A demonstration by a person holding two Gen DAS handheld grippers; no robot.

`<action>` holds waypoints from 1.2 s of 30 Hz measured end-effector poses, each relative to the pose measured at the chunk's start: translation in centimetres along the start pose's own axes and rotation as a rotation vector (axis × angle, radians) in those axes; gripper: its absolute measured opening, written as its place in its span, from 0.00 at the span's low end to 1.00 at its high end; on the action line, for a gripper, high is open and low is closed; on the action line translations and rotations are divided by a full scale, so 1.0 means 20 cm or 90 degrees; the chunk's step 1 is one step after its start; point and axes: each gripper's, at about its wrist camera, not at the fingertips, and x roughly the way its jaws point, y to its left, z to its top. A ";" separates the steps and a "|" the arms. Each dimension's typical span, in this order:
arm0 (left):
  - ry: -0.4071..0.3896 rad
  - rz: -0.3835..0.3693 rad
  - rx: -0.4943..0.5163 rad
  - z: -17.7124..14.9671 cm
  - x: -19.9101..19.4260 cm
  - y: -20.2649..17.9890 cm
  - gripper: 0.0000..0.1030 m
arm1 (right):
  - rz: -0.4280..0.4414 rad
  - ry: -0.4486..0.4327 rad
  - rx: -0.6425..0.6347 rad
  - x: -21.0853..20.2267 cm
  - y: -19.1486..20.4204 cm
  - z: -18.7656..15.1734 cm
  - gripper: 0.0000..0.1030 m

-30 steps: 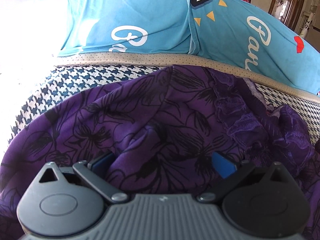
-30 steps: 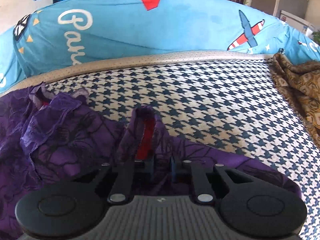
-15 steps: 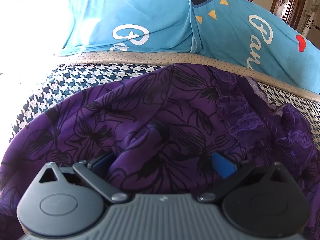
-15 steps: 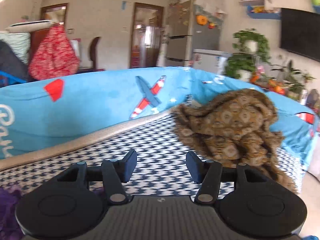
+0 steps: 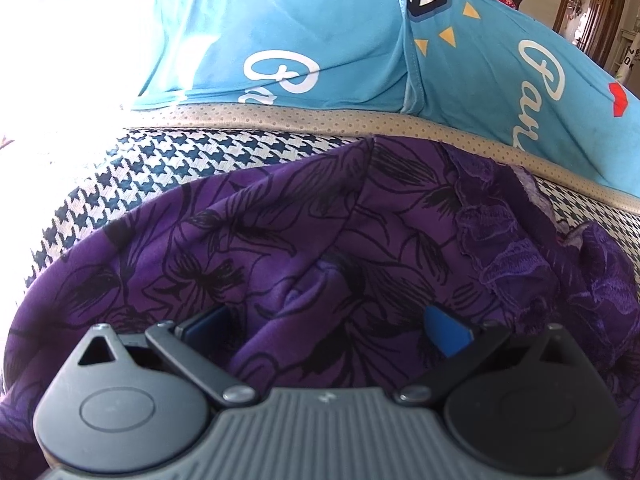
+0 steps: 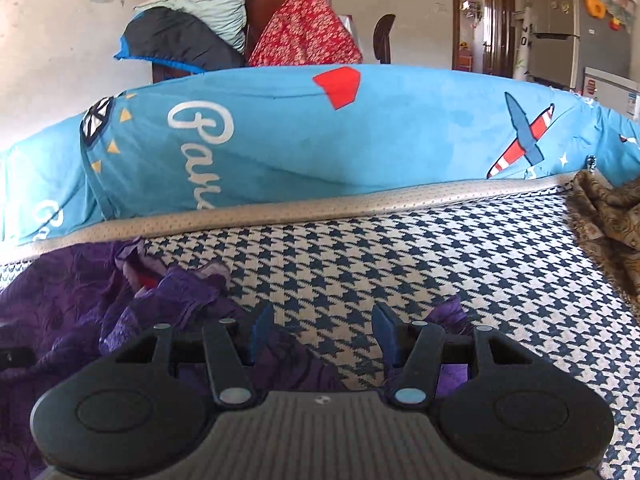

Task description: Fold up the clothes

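A purple garment with black flower print [image 5: 304, 248] lies crumpled on the houndstooth sofa seat [image 5: 168, 164]. My left gripper [image 5: 324, 326] is open, its blue fingers [image 5: 444, 332] spread wide with a bunch of the purple cloth lying between them. In the right wrist view the garment [image 6: 80, 304] lies at the lower left, with a lace edge [image 6: 184, 284] bunched up. My right gripper [image 6: 322, 330] is open and empty just above the seat [image 6: 400, 264], with purple cloth under and beside its fingers.
A blue printed cushion [image 5: 320, 40] runs along the sofa back [image 6: 320, 136]. A brown patterned garment [image 6: 604, 220] lies heaped at the right end of the seat. Bedding and a red cloth [image 6: 304, 28] are piled behind the sofa.
My right gripper opened and let go of the purple cloth, swung up and right toward the brown garment, then came back down over the seat. My left gripper stayed put.
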 end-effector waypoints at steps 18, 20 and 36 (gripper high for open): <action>0.011 0.019 -0.029 0.02 0.03 0.07 1.00 | 0.062 0.078 -0.008 0.17 0.05 -0.10 0.40; 0.010 0.019 -0.029 0.02 0.03 0.07 1.00 | 0.068 0.075 -0.010 0.17 0.06 -0.11 0.28; -0.003 0.001 -0.044 0.06 0.01 0.09 1.00 | -0.215 -0.008 0.089 0.19 -0.15 -0.01 0.06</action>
